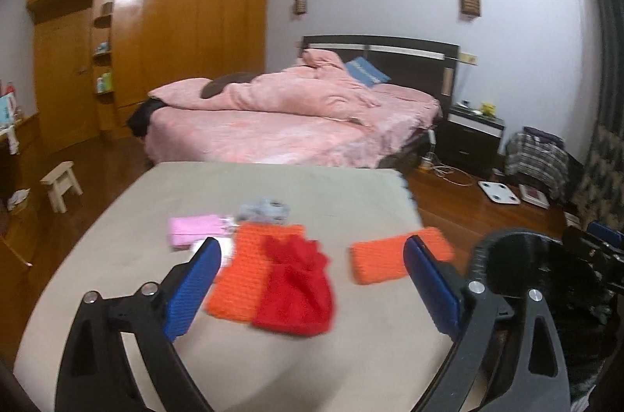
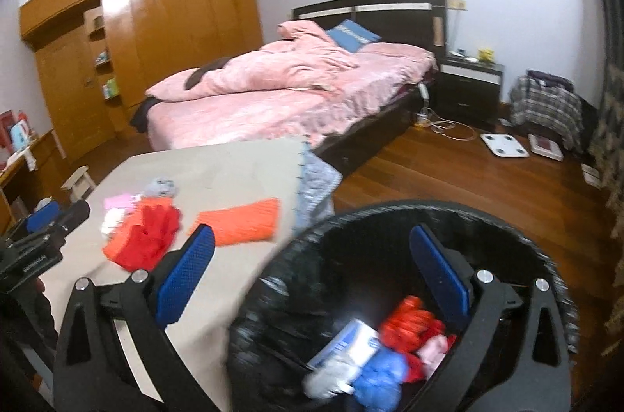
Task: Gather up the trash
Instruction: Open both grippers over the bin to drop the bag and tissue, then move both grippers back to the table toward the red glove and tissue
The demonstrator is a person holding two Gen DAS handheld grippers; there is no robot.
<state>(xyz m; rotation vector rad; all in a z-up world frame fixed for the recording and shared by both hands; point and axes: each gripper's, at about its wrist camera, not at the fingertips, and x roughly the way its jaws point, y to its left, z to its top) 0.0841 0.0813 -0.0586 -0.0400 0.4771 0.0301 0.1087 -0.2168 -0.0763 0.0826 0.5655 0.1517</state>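
Jaws: both my grippers stand spread wide and empty, the left gripper [image 1: 312, 279] over the bench [image 1: 273, 186], the right gripper [image 2: 312, 275] above the black bin [image 2: 390, 217].
Trash: a red cloth [image 1: 296, 287] on an orange knit piece [image 1: 241, 275], a second orange piece [image 1: 390, 260], pink [image 1: 195, 230] and grey [image 1: 265, 209] bits behind; the bin already holds red, blue and white scraps [image 2: 374, 357].
Risk, grasp: I judge the red cloth may drag the piece beneath it half along, then drop it.
Risk, bin: it stands at the bench edge; a short throw could land on the floor [image 2: 448, 178].

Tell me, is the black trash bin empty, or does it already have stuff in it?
Partly filled. The black trash bin holds red, blue, pink and white items at its bottom, with its dark inner wall bare above them.
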